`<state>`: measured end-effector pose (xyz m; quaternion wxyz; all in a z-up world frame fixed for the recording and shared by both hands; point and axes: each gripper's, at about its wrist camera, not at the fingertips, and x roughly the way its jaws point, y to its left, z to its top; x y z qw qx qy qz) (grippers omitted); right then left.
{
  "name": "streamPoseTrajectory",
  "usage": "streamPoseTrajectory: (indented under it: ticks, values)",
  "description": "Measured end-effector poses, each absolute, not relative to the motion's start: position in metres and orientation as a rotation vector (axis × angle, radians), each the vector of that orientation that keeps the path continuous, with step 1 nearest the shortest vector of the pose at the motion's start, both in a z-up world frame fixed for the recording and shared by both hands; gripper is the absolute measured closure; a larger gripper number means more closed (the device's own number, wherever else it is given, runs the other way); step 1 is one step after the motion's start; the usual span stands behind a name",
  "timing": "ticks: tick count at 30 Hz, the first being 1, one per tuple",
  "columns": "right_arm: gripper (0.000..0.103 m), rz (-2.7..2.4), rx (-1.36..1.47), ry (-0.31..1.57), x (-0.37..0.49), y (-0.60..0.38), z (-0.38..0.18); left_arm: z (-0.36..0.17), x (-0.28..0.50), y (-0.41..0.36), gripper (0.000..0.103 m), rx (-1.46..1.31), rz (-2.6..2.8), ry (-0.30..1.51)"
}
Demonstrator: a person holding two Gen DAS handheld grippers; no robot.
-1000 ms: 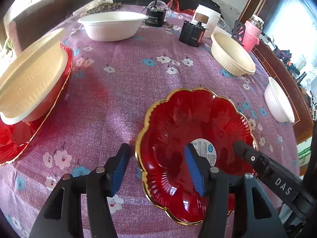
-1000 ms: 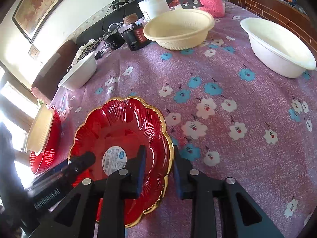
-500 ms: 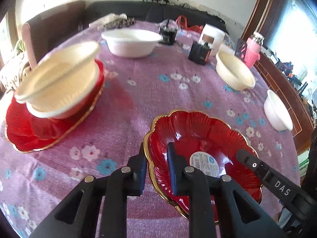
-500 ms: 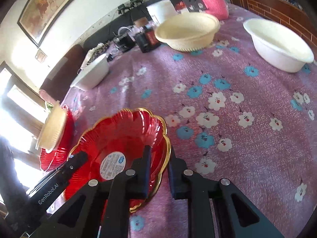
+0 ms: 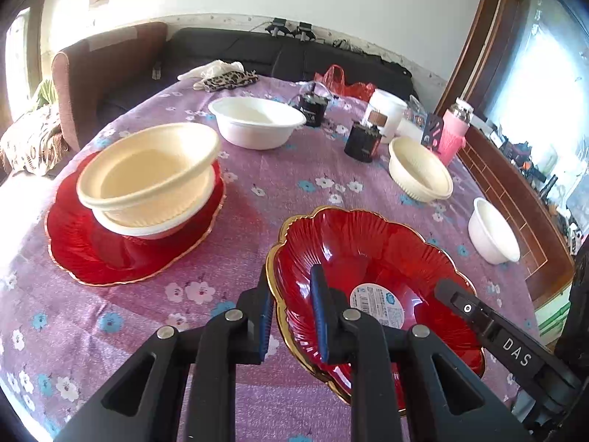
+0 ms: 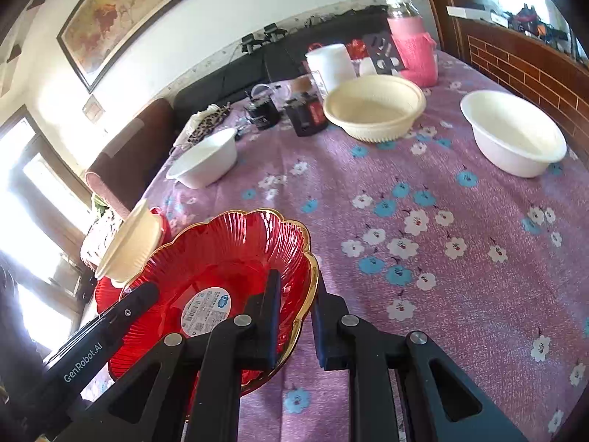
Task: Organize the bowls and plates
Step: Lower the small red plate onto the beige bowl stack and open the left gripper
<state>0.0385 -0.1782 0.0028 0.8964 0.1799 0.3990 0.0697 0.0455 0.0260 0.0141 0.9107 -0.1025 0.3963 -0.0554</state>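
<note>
1. Left gripper [image 5: 292, 307]: jaws wide apart a second ago, one pad well clear of the red dish [image 5: 371, 258]; now closed on the dish's gold rim, one pad inside and one outside.
2. Red dish: earlier low against the tablecloth [image 5: 294, 169]; now lifted, with its far edge raised in the right wrist view [image 6: 235, 258].
3. Both wrist views: raised higher, so more of the table and the stacked bowls [image 5: 147, 176] on the red plate [image 5: 92, 254] shows.

Left of the red scalloped plate [image 5: 371, 276], your path crosses bare desk [image 5: 254, 221] until the stacked cream bowls [image 5: 147, 176] block it.
</note>
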Motion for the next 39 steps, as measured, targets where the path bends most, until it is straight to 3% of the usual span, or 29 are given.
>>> streamPoseTrajectory:
  ticks: [22, 39]
  values:
    - [0.086, 0.230, 0.228, 0.694, 0.029, -0.102, 0.052, 0.041, 0.021, 0.100, 0.085, -0.347, -0.043, 0.708]
    - [0.085, 0.398, 0.084, 0.599, 0.060, 0.011, 0.088, 0.056, 0.035, 0.194, 0.082, -0.431, 0.154, 0.623]
